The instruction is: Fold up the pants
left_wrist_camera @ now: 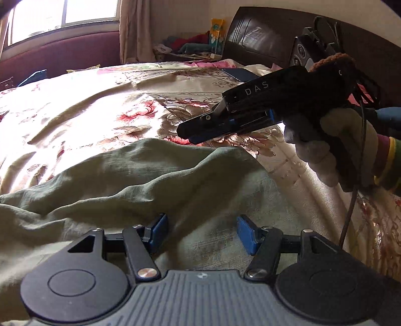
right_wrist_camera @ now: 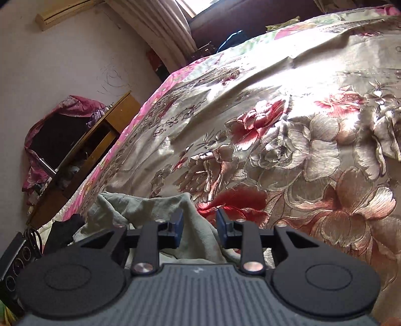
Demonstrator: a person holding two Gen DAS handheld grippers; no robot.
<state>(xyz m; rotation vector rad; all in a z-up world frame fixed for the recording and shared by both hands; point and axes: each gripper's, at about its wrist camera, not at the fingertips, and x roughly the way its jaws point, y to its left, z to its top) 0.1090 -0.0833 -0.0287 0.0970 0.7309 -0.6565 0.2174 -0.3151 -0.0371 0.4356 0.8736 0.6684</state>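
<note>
Crumpled grey-green pants [left_wrist_camera: 140,175] lie on a floral satin bedspread [left_wrist_camera: 87,107]. My left gripper [left_wrist_camera: 201,232] is open just over the pants, its blue pads apart with cloth between and below them. My right gripper [left_wrist_camera: 185,133] shows in the left wrist view, held by a gloved hand above the pants' far edge. In the right wrist view my right gripper [right_wrist_camera: 199,229] is open over the pants' edge [right_wrist_camera: 160,208], nothing pinched.
The bedspread [right_wrist_camera: 300,125] fills most of the right wrist view. A dark headboard [left_wrist_camera: 270,35] stands at the back right. A wooden cabinet [right_wrist_camera: 82,153] stands beside the bed. A window [left_wrist_camera: 62,15] is at the back left.
</note>
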